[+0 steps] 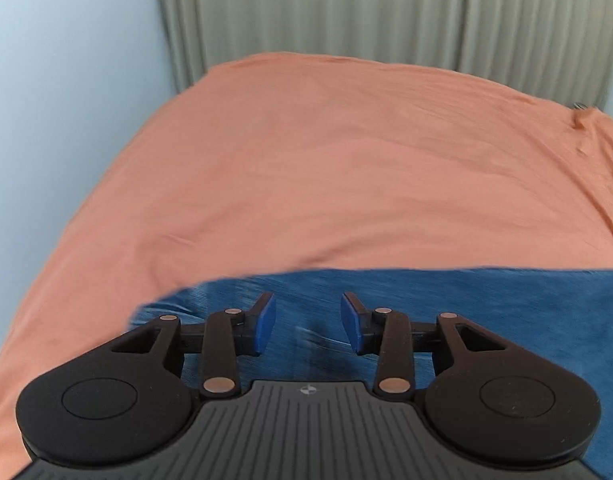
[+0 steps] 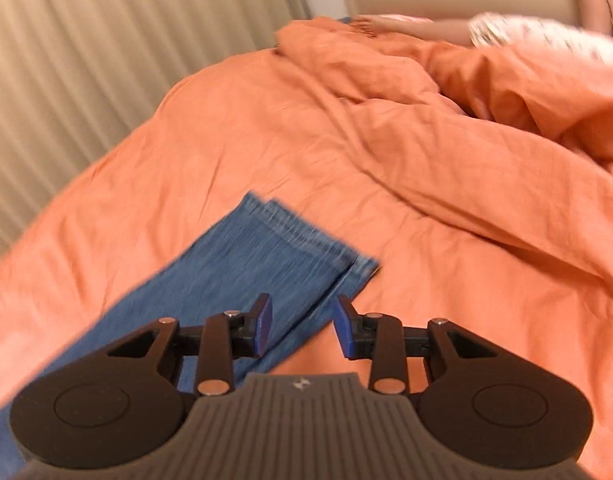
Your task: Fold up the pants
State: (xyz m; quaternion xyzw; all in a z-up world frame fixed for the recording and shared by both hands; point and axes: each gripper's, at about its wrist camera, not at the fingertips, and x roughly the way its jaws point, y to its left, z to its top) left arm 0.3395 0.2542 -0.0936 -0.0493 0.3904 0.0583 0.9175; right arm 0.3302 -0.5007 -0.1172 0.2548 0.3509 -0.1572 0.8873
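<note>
Blue denim pants (image 1: 486, 320) lie flat on the orange bed sheet (image 1: 306, 160), filling the lower right of the left wrist view. My left gripper (image 1: 308, 320) hovers over the denim, open, with nothing between its blue pads (image 1: 266, 322). In the right wrist view the two stacked leg ends of the pants (image 2: 266, 256) stretch diagonally, hems pointing up and right. My right gripper (image 2: 302, 324) is open above the legs' right edge. Its left pad sits over denim and its right pad over sheet, and neither presses the cloth.
A rumpled orange duvet (image 2: 506, 120) is heaped at the right and far side of the bed. A person's bare arm (image 2: 410, 26) rests on it beside a patterned pillow (image 2: 546, 36). Pleated curtains (image 1: 346, 12) hang behind, and a pale wall (image 1: 66, 80) is on the left.
</note>
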